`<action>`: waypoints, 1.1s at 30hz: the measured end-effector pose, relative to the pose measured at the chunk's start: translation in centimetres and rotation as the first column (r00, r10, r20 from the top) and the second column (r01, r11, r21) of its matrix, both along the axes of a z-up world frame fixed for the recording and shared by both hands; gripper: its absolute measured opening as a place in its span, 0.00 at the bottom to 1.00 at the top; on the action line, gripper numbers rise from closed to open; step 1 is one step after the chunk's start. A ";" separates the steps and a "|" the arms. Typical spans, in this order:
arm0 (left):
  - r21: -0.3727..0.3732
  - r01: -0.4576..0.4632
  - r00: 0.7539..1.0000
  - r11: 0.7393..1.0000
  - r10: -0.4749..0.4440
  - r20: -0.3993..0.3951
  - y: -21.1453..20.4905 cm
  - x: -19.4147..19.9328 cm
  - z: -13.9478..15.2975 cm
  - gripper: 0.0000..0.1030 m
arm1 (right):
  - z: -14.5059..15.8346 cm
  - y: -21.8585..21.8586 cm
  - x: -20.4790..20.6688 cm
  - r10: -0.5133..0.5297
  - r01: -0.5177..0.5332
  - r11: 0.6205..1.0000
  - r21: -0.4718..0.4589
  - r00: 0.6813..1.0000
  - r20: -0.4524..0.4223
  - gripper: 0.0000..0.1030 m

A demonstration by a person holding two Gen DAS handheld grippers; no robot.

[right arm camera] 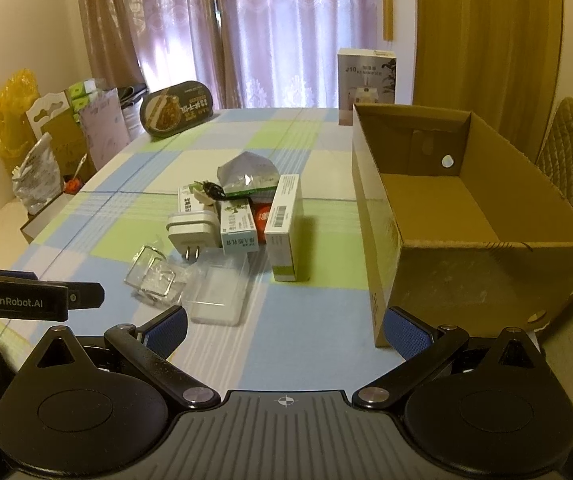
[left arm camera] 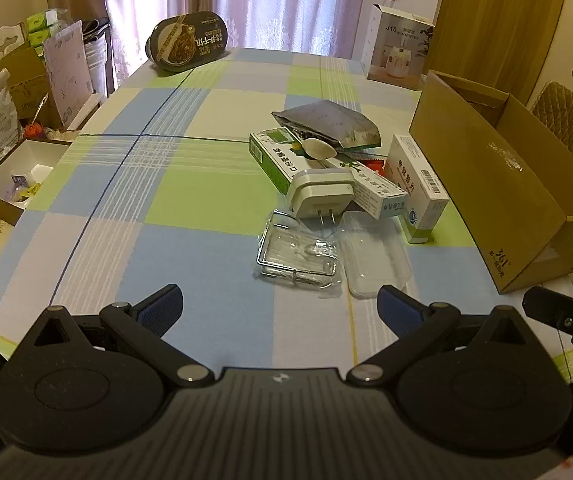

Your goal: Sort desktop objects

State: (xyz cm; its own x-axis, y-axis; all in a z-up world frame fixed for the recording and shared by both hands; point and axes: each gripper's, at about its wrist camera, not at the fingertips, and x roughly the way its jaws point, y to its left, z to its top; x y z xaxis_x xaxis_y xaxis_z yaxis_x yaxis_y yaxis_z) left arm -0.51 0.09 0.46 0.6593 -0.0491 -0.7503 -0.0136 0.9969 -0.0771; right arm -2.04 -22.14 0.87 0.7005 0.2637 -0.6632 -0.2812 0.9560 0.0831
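Since both tools stand wide open with nothing between their blue pads, the left tool (left arm camera: 280,306) and the right tool (right arm camera: 284,328) hover over the near edge of the surface (left arm camera: 190,200), short of the pile.

The pile sits mid-surface, just left of the open, empty cardboard box (right arm camera: 438,200). Nearest lies a clear plastic tray (left arm camera: 376,254), touching a wire-framed item in a crinkly clear wrapper (left arm camera: 298,252) on its left. Both look light and slippery, and the thin plastic would likely flex; a grip across a short edge or the wire rim seems safest. Behind them the white plug adapter (left arm camera: 320,192) leans on a long green-and-white carton (left arm camera: 282,160), prongs toward the camera; it looks rigid and denser, best pinched across its flat sides. The upright white medicine carton (right arm camera: 282,224) is stiff and light, and probably easy to take across its narrow faces, though it could topple. A silver foil pouch (left arm camera: 326,122) on the far side of the heap looks soft and crushable.

Checked cloth in blue, green and white covers the surface and may ruck under dragging. Farther off stand a dark noodle tub (left arm camera: 186,40) and a humidifier box (left arm camera: 400,46), before pink curtains (right arm camera: 286,32); cluttered bags and boxes sit left.
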 end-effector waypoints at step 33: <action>-0.041 0.009 1.000 0.999 -0.010 -0.017 0.6 0.1 -0.6 0.99 | -1.1 0.3 0.4 0.013 -0.013 1.000 -0.004 0.998 -0.054 0.98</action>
